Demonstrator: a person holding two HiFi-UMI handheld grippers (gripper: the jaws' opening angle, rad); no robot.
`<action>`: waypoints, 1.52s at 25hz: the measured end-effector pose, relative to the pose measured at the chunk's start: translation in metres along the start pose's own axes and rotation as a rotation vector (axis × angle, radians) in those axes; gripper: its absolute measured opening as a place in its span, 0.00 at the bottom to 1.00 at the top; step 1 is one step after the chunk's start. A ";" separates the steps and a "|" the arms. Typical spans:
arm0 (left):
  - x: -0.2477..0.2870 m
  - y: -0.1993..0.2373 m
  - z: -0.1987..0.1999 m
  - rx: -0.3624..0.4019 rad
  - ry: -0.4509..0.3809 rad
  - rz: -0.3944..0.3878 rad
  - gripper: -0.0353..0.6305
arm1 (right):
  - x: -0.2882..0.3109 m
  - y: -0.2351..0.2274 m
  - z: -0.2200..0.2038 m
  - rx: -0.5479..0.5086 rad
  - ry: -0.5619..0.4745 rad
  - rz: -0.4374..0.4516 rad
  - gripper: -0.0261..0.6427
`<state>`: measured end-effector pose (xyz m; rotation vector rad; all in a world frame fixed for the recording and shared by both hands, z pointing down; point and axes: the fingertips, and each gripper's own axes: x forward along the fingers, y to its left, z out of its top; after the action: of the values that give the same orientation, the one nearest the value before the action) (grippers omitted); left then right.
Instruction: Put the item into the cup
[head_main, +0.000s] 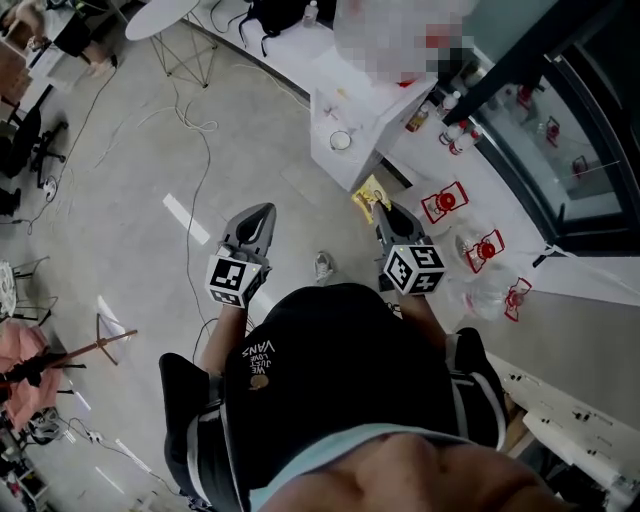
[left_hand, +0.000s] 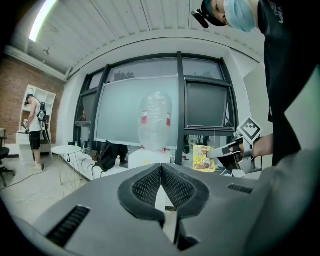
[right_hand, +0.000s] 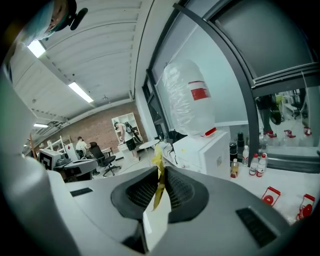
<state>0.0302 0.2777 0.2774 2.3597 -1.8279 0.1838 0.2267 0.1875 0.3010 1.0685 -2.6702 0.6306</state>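
Note:
My right gripper (head_main: 385, 209) is shut on a thin yellow snack packet (head_main: 368, 197), held up in the air in front of the person. In the right gripper view the packet (right_hand: 158, 172) stands edge-on, pinched between the ribbed pads (right_hand: 177, 190). My left gripper (head_main: 264, 211) is shut with nothing in it, its pads (left_hand: 147, 185) pressed together. From the left gripper view the right gripper (left_hand: 222, 151) shows with the packet (left_hand: 202, 158) hanging from it. Clear cups with red labels (head_main: 445, 202) lie on the white counter (head_main: 560, 330) to the right. A white cup (head_main: 341, 140) sits on the white cabinet (head_main: 360, 110).
A water dispenser (right_hand: 202, 150) with a big clear bottle (right_hand: 187, 97) stands ahead by the dark-framed window (left_hand: 202, 105). Small bottles (right_hand: 255, 164) line the counter. A round white table (left_hand: 66, 149), cables on the floor (head_main: 195, 125) and people at desks (right_hand: 82, 146) are further off.

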 end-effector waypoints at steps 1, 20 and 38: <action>0.010 0.006 0.002 0.002 0.002 0.000 0.08 | 0.009 -0.004 0.004 -0.001 0.003 0.007 0.14; 0.158 0.091 0.004 0.011 0.049 -0.147 0.08 | 0.125 -0.045 0.032 0.038 0.023 -0.065 0.14; 0.275 0.199 -0.005 0.141 0.110 -0.609 0.08 | 0.236 -0.035 0.044 0.172 -0.063 -0.483 0.14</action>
<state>-0.0944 -0.0314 0.3428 2.8067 -1.0100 0.3631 0.0797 0.0007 0.3508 1.7267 -2.2971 0.7389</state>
